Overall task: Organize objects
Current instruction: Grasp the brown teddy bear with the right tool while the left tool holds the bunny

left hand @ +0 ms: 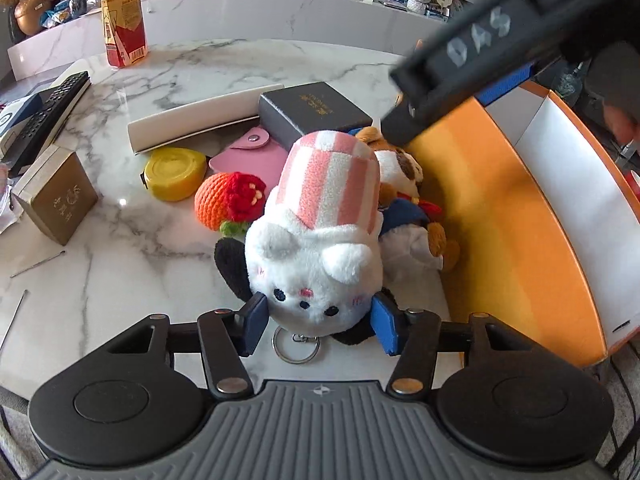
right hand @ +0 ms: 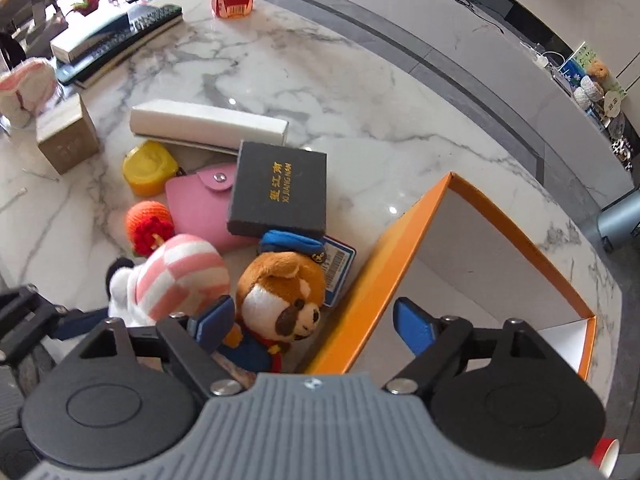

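Progress: barely begun; orange box (right hand: 404, 256) showing only bare white floor in the part visible, everything else lying out on the marble surface (right hand: 360, 92).
Left gripper (left hand: 320, 322): fingers (left hand: 256, 320) standing apart on either side of the white cat plush (left hand: 316, 240), pads at its cheeks or just beside them; pressing not certain, so reading as not yet clamped.
Cat plush: lying between the left fingers, face toward the camera, pink-striped body stretching away beyond the fingertips, key ring (left hand: 296, 346) just below its chin.
Right gripper (right hand: 316, 320): fingers (right hand: 412, 324) spread wide, holding nothing; 1 finger over the box wall, the other just beside the bear plush (right hand: 280, 300).
Bear plush: sitting between the right fingers, against the outside of the box wall, not gripped.
Left to sort: black gift box (right hand: 280, 188), pink pouch (right hand: 200, 208), yellow tape measure (right hand: 150, 166), crocheted orange ball (right hand: 148, 226), long white case (right hand: 208, 124), all lying beyond the fingertips of both grippers, clustered and touching in places; blue card (right hand: 340, 264) tucked just past the bear.
Likely next: closing on the cat, lifting, carrying into the box; judging by the layout only.
Off to the side: gold tin (left hand: 56, 196), remote (left hand: 44, 116), drink bottle (left hand: 124, 20), well apart from the pile; unclear whether part of the job.
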Demonstrator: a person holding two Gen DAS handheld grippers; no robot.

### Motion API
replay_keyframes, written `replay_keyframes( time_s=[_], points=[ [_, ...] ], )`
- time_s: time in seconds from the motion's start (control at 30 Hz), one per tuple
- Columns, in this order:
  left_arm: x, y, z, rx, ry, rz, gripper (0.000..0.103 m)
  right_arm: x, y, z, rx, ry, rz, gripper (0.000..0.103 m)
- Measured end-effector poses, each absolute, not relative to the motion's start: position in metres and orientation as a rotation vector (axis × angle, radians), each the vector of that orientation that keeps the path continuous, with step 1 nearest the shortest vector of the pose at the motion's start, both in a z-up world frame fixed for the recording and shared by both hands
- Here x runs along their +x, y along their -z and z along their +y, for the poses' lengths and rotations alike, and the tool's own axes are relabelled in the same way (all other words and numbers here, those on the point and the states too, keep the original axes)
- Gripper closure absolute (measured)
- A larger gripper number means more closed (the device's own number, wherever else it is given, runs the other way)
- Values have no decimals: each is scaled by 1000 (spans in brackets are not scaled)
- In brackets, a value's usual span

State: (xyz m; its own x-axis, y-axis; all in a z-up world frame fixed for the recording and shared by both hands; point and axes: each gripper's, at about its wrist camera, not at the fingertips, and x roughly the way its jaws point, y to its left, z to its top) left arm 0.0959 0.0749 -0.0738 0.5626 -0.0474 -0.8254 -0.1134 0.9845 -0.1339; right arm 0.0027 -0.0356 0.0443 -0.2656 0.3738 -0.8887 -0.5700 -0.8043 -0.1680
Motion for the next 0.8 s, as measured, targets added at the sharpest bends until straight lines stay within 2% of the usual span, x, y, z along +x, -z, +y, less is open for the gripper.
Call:
replay_keyframes(
  time_s=[0.1, 0.17, 0.27, 0.37, 0.43, 0.5, 0.6, 0.67, 0.73, 0.8],
  points=[
    [95, 73, 75, -178, -41, 973, 40, 6, -62, -35, -1311, -2158, 388, 17],
    [96, 73, 76, -186, -43, 970, 39, 2, -69, -38, -1266, -2161, 381, 22],
    [97, 74, 76, -191, -44, 971, 34, -14, -63, -45, -1364, -2184, 318, 23],
    [99, 75, 78, -199, -50, 983, 29, -28, -38, -41, -1468, -2112, 365, 23],
    [102, 80, 79, -197, -70, 1012, 29, -38, -20, -33, -1543, -2033, 396, 21],
    [104, 84, 81, -201, -84, 1032, 29, -48, -9, -25, -1586, -1991, 431, 14],
    [103, 83, 82, -203, -87, 1029, 30, -63, -6, -17, -1630, -1934, 399, 14],
    [101, 81, 84, -219, -83, 1024, 31, -66, -8, -13, -1637, -1919, 443, 14],
    [96, 76, 87, -230, -88, 1019, 31, -65, -14, -12, -1626, -1924, 500, 19],
    [85, 64, 88, -212, -113, 976, 32, -62, -27, -21, -1584, -1959, 396, 25]
  ],
)
